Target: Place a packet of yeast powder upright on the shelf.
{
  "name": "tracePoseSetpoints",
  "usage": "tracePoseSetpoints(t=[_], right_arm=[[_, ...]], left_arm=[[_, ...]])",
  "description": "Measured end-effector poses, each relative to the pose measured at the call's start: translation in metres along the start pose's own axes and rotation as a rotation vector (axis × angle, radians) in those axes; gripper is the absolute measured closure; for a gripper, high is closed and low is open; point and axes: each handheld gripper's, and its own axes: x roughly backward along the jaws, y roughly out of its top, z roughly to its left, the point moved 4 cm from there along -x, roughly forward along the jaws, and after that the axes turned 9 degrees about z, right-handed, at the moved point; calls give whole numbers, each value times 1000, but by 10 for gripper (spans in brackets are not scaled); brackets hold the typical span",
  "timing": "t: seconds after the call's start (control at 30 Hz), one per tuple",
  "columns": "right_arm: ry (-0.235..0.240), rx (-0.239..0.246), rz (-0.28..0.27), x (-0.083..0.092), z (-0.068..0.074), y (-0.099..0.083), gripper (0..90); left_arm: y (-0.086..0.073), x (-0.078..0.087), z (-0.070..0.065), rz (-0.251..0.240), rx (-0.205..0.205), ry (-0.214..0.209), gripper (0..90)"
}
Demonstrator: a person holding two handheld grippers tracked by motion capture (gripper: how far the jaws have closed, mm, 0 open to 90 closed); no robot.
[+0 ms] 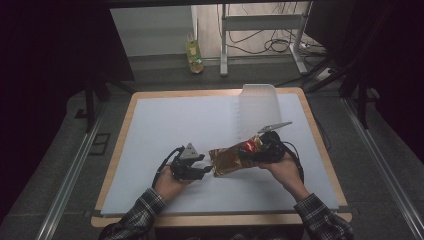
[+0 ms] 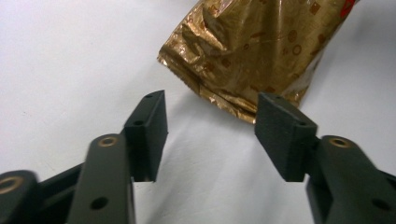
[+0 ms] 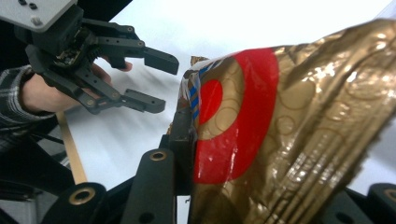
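A crinkled gold foil bag with a red ring print lies slanted over the white mat, its right end lifted. My right gripper is shut on that right end. In the right gripper view the bag bulges between the jaws, with the left finger pressed on its side. Just left of the bag's free end, my left gripper stands open with nothing between its pads. In the left gripper view its jaws are spread, and the bag's sealed edge lies a little beyond them. The left gripper also shows in the right gripper view.
The white mat covers a wooden table. A translucent ribbed plastic piece stands at the back right of the mat. On the floor beyond the table are a yellow-green bottle and a metal stand with cables.
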Motion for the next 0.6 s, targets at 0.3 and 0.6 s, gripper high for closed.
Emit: tracePoseSetpoints(t=[0.3, 0.6], right_arm=[[-47, 68, -7, 11, 2, 6, 685], [-64, 122, -14, 25, 3, 12, 686]], left_arm=[[0, 4, 1, -18, 1, 7, 207], [0, 6, -2, -23, -25, 29, 98]])
